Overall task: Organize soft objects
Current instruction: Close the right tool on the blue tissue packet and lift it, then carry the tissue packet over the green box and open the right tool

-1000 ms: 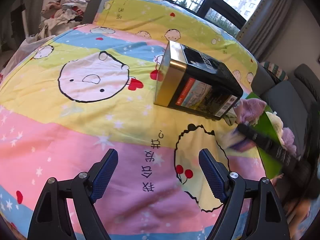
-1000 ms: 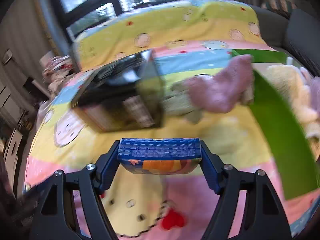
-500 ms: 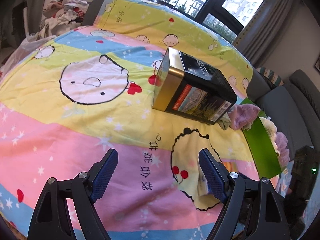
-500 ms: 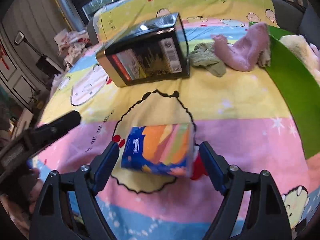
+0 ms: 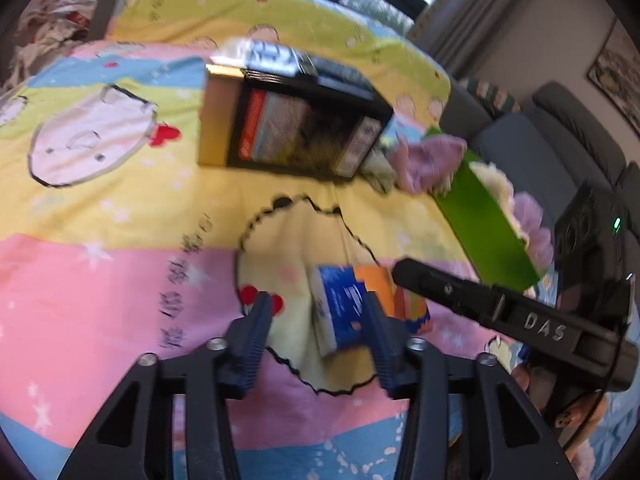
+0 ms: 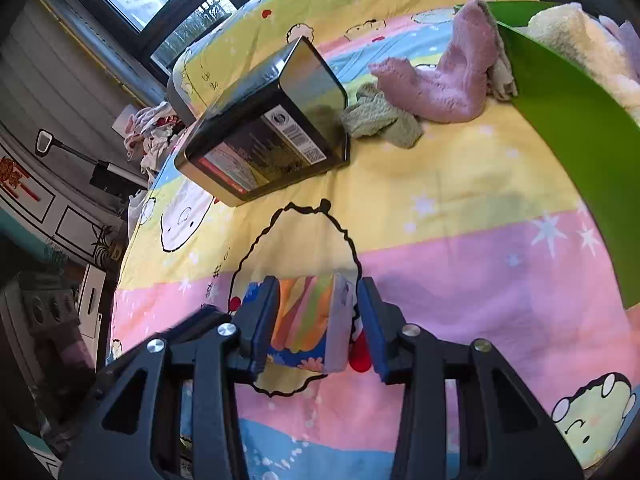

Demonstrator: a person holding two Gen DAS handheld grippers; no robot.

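Right gripper [image 6: 316, 320] straddles the tissue pack [image 6: 308, 322], which lies on the patterned bedsheet [image 6: 460, 200]. Its jaws stand parted: the left pad appears to touch the pack, while a narrow gap shows at the right pad, so no squeeze is applied. Left gripper [image 5: 316, 336] also stands with jaws apart, the right pad just beside the same tissue pack [image 5: 340, 308]; this view is blurred, so contact cannot be confirmed.

Handling assessment: the pack is judged light, soft and compressible, with a smooth printed film wrap that may slip under a light pinch. Take hold across the short sides at mid-length. Apply moderate closure only; excess force will crumple the contents rather than damage them.

Containers:
- Green bin [image 6: 560, 120], at the right edge of the bed, holds a cream plush item [image 6: 572, 40] and something pale purple behind it. A pink fuzzy sock [image 6: 440, 84] drapes over its near rim onto the sheet.
- Black tin box [image 6: 264, 136] lies on its side, closed; contents not visible.

Loose item: a grey-green cloth [image 6: 380, 120] lies between the tin and the pink sock, touching both.
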